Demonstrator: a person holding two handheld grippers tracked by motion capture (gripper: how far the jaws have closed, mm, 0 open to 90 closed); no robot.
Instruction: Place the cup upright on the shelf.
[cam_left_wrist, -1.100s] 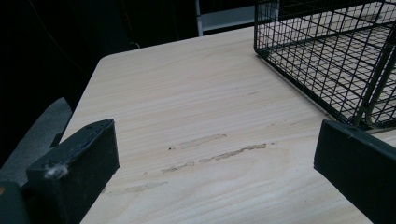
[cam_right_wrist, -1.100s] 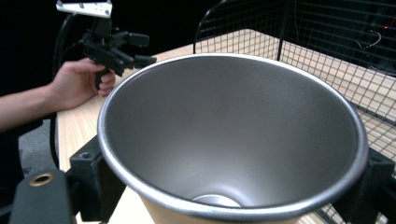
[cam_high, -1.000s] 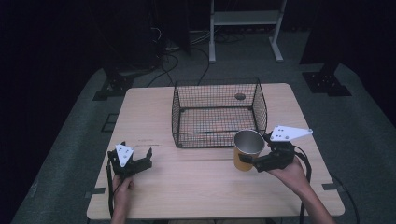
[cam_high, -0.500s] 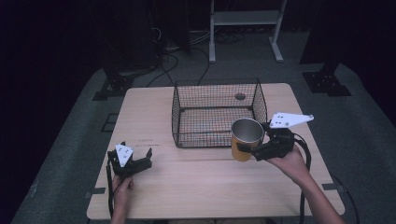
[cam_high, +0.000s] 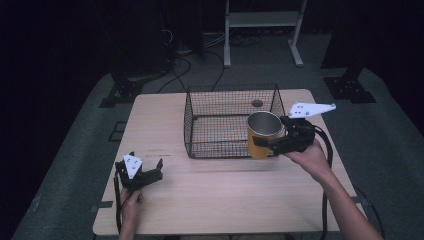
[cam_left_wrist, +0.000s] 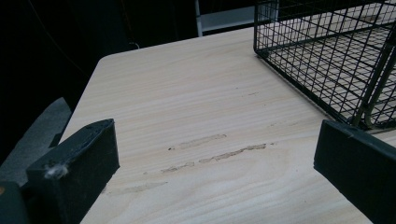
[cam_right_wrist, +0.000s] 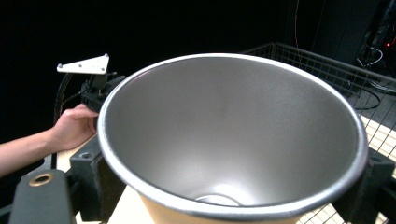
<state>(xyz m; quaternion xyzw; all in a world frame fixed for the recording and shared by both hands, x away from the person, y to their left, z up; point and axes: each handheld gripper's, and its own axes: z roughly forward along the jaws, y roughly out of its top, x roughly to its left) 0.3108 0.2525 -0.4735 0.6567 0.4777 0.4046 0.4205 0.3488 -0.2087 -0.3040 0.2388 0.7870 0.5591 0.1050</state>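
Note:
A yellow cup with a bare steel inside is held in the air by my right gripper, which is shut on it. The cup hangs at the front right corner of the black wire basket, about level with its rim. Its mouth is empty. My left gripper rests on the table near the front left, open, with nothing between its jaws; in the left gripper view the gripper looks across bare wood toward the basket.
The wooden table has bare room left of the basket and along the front. A small dark round spot lies behind the basket. Beyond the table stand a white metal frame and cables on the floor.
My right gripper has lifted the cup and carried it away from me, toward the basket's front right corner. The left gripper has stayed put.

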